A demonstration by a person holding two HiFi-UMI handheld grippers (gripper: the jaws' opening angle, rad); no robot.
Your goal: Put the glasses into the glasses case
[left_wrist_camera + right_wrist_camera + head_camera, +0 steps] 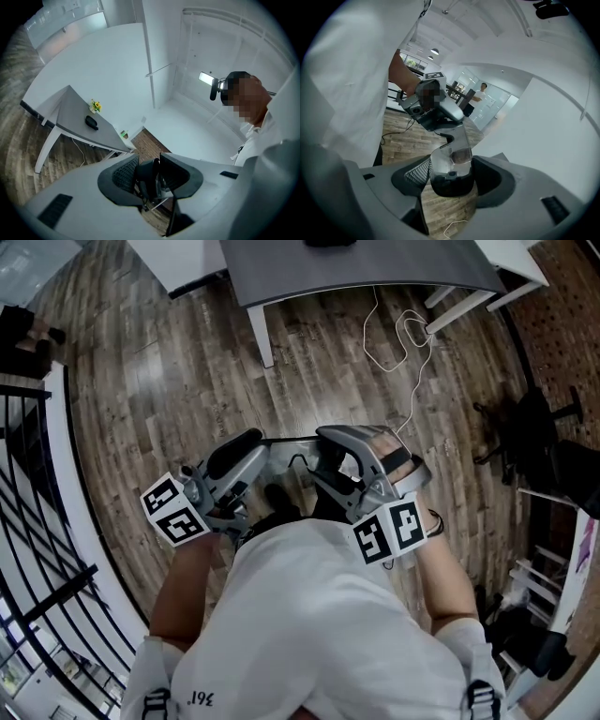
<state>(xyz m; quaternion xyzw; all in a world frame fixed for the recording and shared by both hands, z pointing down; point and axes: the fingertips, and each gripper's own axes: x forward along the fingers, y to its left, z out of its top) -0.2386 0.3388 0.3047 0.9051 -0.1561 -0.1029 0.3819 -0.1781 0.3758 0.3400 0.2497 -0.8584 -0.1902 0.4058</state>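
The glasses (292,461) have clear lenses and dark arms, and hang between both grippers in front of the person's chest, over the wood floor. My left gripper (251,448) is shut on a dark arm end of the glasses (147,183), seen between the jaws of my left gripper (151,171). My right gripper (450,174) is shut on the other side, where a clear lens of the glasses (457,150) rises from its jaws. In the head view the right gripper (333,448) faces the left one. A small black case (91,123) lies on the grey table (75,115).
The grey table (375,273) stands ahead on white legs, with a white cable (403,334) on the floor below it. A black railing (37,502) runs along the left. A black chair (534,437) stands at the right. A person (480,96) stands far off.
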